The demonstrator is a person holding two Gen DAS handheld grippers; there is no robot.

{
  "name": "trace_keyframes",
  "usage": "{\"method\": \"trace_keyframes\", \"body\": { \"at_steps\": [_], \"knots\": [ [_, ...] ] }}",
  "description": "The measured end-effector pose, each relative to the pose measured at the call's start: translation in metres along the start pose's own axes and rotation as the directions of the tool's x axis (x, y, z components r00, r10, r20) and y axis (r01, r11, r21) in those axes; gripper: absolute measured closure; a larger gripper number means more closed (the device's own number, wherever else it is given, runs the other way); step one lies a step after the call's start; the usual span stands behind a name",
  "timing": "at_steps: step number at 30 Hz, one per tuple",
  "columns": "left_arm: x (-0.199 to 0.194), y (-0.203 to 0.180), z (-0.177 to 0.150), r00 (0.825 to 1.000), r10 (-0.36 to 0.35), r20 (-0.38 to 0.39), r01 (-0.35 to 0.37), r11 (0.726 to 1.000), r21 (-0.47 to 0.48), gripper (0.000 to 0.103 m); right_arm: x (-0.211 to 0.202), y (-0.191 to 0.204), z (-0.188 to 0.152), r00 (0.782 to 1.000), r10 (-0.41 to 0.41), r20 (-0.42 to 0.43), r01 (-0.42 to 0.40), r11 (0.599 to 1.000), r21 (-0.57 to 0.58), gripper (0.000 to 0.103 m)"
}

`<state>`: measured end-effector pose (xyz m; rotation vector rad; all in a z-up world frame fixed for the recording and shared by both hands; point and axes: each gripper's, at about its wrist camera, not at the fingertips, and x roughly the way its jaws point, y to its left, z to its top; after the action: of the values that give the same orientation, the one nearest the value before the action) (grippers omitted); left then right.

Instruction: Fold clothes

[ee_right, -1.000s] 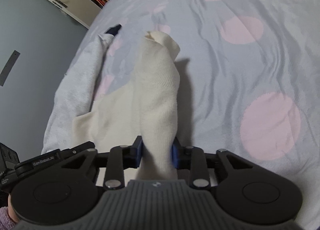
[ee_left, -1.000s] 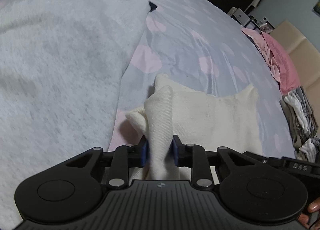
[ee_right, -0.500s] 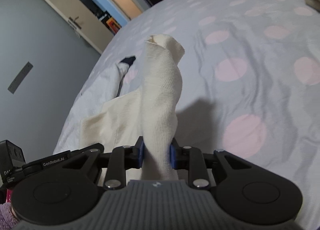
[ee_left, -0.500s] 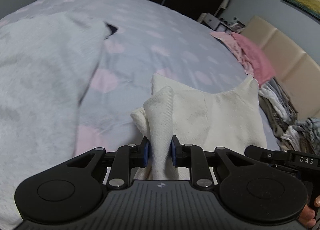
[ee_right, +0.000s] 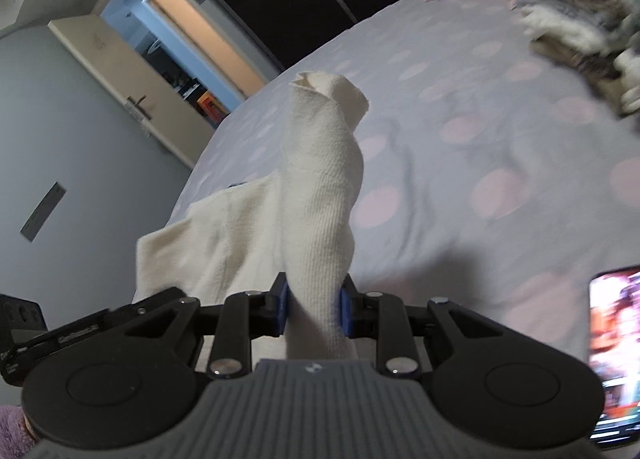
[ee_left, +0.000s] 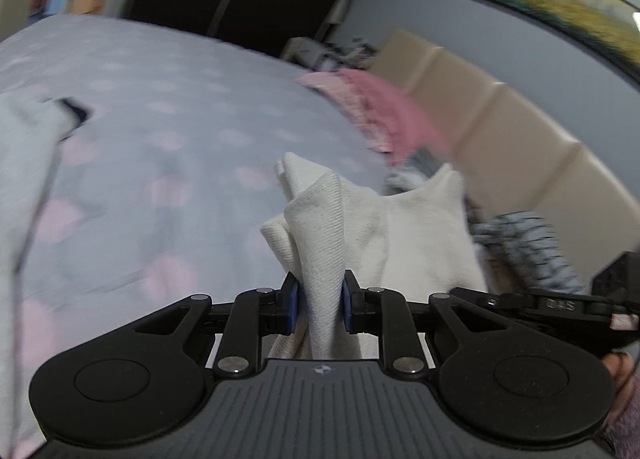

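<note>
Both grippers pinch cream garment above bedsheet, pink clothes beyond

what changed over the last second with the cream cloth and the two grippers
Both grippers tilted up and lifted: the views swung from the bedsheet toward the walls and doorway, carrying the cream cloth up with them. Unchanged: the left gripper and right gripper stay clamped on their bunched cloth corners.

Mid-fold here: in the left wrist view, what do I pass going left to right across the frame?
Pale grey garment → dotted bedsheet → cream garment pinched in the left gripper → pink clothes → striped grey clothes → beige headboard.
</note>
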<state>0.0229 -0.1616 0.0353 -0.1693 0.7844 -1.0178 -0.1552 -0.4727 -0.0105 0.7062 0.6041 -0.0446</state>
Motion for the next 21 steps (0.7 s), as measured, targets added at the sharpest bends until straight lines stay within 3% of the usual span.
{"method": "trace_keyframes", "body": {
  "at_steps": [4,9,17,21],
  "knots": [
    [0.015,-0.052,0.02,0.993,-0.12,0.013,0.119,0.992,0.042,0.085,-0.059,-0.015,0.037,0.997,-0.018,0.07,0.02,1.0,-0.021,0.076],
    [0.046,-0.129,0.046,0.963,-0.269,0.002,0.267,0.957,0.115,0.085,-0.144,-0.039,0.093,0.989,-0.076,0.126,0.084,0.995,-0.058,0.076],
    [0.127,-0.25,0.068,0.891,-0.443,-0.097,0.454,0.877,0.158,0.085,-0.259,-0.103,0.163,0.955,-0.222,0.195,0.232,0.972,-0.03,0.076],
    [0.164,-0.29,0.067,0.852,-0.5,-0.155,0.518,0.849,0.106,0.085,-0.298,-0.135,0.19,0.924,-0.306,0.231,0.315,0.949,-0.006,0.076]
  ]
}}
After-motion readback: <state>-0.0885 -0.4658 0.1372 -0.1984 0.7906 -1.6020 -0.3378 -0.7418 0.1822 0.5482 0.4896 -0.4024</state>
